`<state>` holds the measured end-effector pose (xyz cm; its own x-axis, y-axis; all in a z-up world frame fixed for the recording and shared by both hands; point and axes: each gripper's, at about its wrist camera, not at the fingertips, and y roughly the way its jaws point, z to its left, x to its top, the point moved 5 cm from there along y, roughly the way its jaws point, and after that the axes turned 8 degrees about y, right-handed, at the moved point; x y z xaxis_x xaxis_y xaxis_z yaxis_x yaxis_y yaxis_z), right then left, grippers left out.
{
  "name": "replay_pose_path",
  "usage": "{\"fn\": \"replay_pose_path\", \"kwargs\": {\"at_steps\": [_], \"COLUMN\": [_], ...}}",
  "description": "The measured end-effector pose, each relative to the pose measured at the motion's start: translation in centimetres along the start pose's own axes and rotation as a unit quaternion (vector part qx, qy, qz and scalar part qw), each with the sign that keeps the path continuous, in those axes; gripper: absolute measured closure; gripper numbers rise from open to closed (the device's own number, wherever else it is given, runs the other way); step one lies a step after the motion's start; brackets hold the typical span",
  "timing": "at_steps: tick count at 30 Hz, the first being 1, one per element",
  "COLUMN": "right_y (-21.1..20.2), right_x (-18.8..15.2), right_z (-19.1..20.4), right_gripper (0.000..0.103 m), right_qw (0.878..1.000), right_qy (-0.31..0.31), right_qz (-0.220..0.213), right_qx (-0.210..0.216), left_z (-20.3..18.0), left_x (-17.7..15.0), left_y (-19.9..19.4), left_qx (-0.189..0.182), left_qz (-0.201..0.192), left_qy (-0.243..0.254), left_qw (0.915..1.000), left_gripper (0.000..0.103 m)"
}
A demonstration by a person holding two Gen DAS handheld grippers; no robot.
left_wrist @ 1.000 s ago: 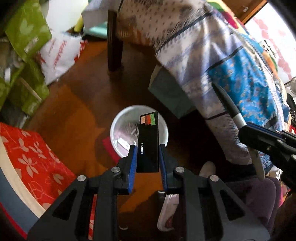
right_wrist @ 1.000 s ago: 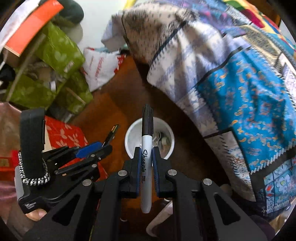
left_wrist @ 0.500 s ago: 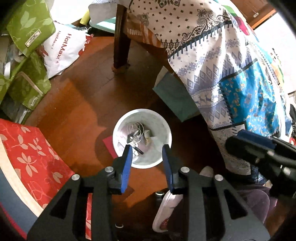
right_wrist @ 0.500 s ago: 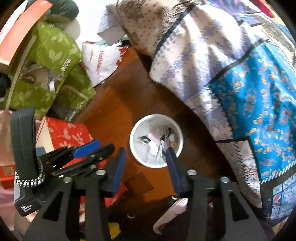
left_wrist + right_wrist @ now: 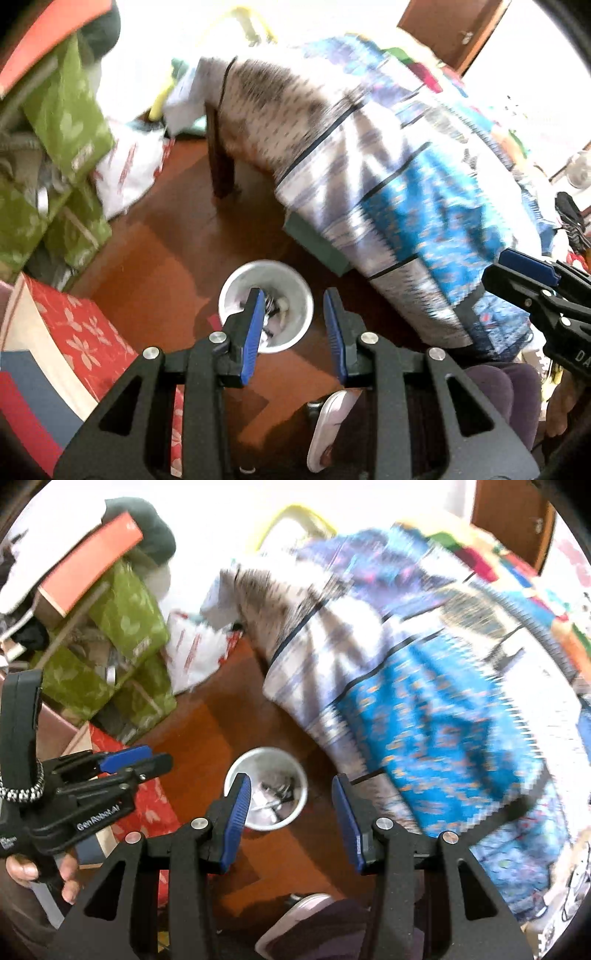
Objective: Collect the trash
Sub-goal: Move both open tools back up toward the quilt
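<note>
Wooden floor (image 5: 159, 266) carries the bin (image 5: 266, 306), trash already inside it. Both the left gripper (image 5: 293, 328) and right gripper (image 5: 291, 812) hang above it, parted and empty; next I judge they must find more trash.

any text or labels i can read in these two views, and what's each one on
"GenRobot.AI": white lettering on the side of the left hand-held gripper, right wrist view.
"DA": cut-off white letters on the body of the right hand-held gripper, left wrist view; the rest runs out of frame.
Red print on the white plastic bag: too blurred to read.
Small tag on the green box: too blurred to read.
</note>
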<state>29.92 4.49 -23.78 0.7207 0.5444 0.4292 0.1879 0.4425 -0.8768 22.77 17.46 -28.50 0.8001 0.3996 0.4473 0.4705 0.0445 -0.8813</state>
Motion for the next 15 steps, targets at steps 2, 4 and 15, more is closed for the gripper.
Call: {"fn": "replay_pose_path", "kwargs": {"at_steps": [2, 4, 15], "right_y": [-2.7, -5.1, -18.2], "right_x": [0.0, 0.1, -1.4], "right_z": [-1.2, -2.0, -9.2], "right_gripper": [0.061, 0.061, 0.061], "right_qw": [1.0, 0.998, 0.979], "right_qy": [0.01, 0.021, 0.074], "right_qz": [-0.028, -0.055, -0.188], "right_qx": [-0.002, -0.005, -0.033], "left_z": [-1.7, -3.8, -16.6], "left_x": [0.7, 1.4, 4.8], "left_y": [-2.0, -4.2, -13.2], "left_qx": [-0.002, -0.007, -0.031], "left_qz": [-0.024, -0.048, -0.152], "left_qy": [0.013, 0.029, 0.129], "left_qw": [0.9996, 0.9984, 0.9794], "left_gripper": [0.072, 0.072, 0.069]}}
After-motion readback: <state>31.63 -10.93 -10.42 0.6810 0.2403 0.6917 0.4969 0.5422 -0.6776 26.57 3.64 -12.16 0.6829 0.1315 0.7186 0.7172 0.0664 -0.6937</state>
